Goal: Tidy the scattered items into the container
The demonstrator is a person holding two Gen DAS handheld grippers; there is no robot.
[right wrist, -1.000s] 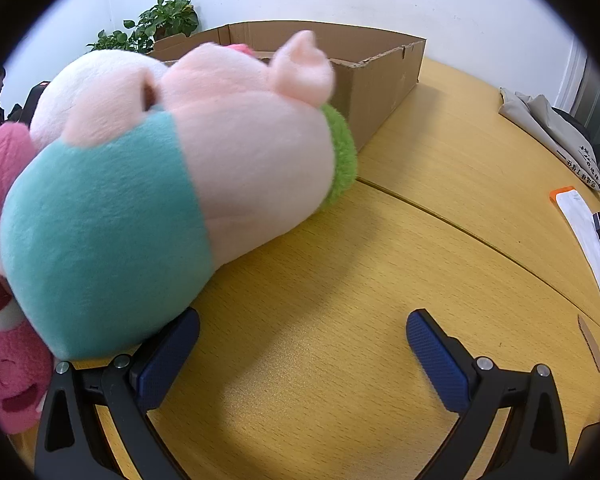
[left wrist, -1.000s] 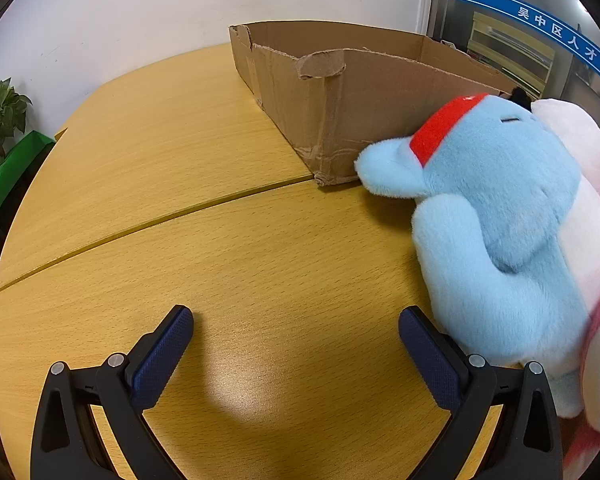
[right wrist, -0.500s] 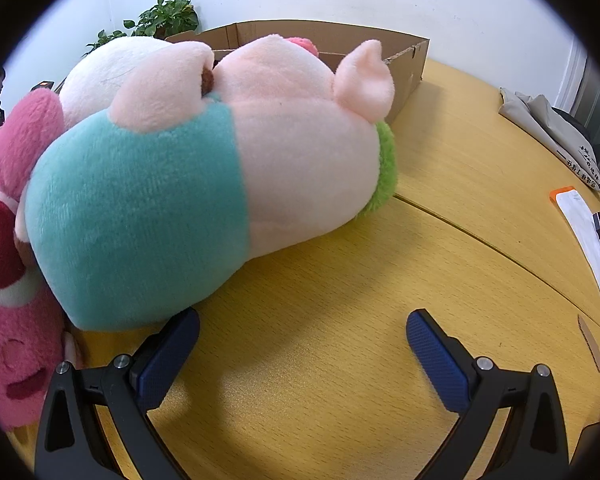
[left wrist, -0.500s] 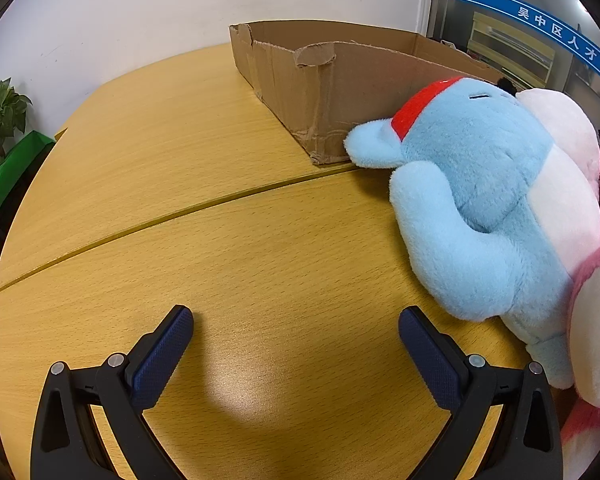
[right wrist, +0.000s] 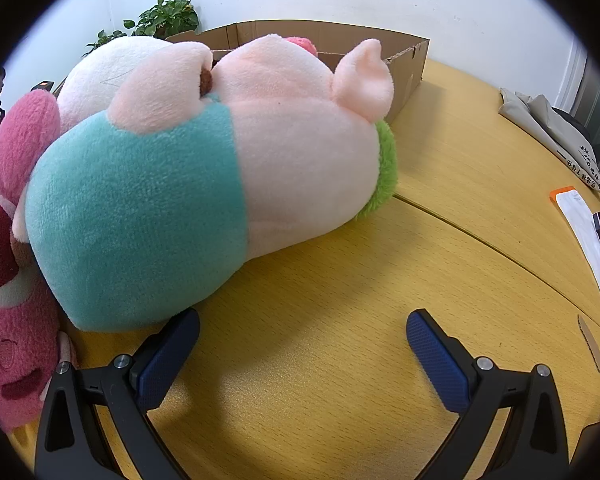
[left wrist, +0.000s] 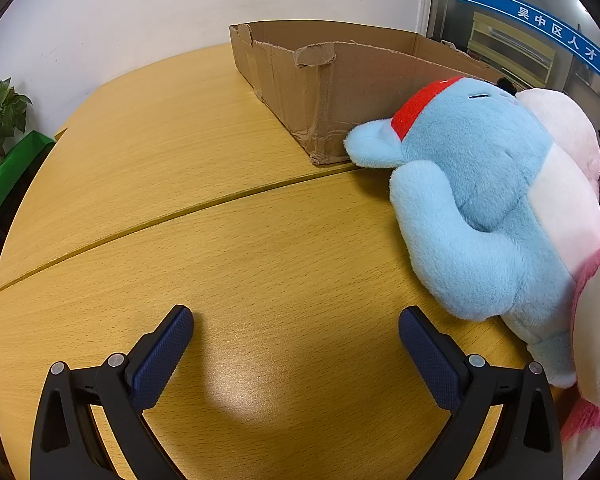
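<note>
A light blue plush toy [left wrist: 484,208] with a red headband lies on the wooden table, against the corner of an open cardboard box [left wrist: 340,80]. My left gripper [left wrist: 296,332] stands open and empty, just left of it. In the right wrist view a pink pig plush [right wrist: 204,184] in a teal shirt lies in front of the same cardboard box [right wrist: 408,60]. My right gripper [right wrist: 302,336] is open, its left pad close under the pig's teal side. A pink bear plush [right wrist: 8,264] lies at the left, also showing as the pink plush [left wrist: 596,320] at the right edge.
A white plush [right wrist: 104,72] sits behind the pig. Potted plants [right wrist: 164,16] stand behind the box. Papers with an orange tab and a cable [right wrist: 588,236] and a grey cloth [right wrist: 548,128] lie on the table [right wrist: 460,184] to the right. A green chair [left wrist: 4,176] is at the left.
Both views have slid away from the toys: the blue plush moved right and farther off in the left view, the pig shifted right and fuller into the right view. Both grippers stayed open.
</note>
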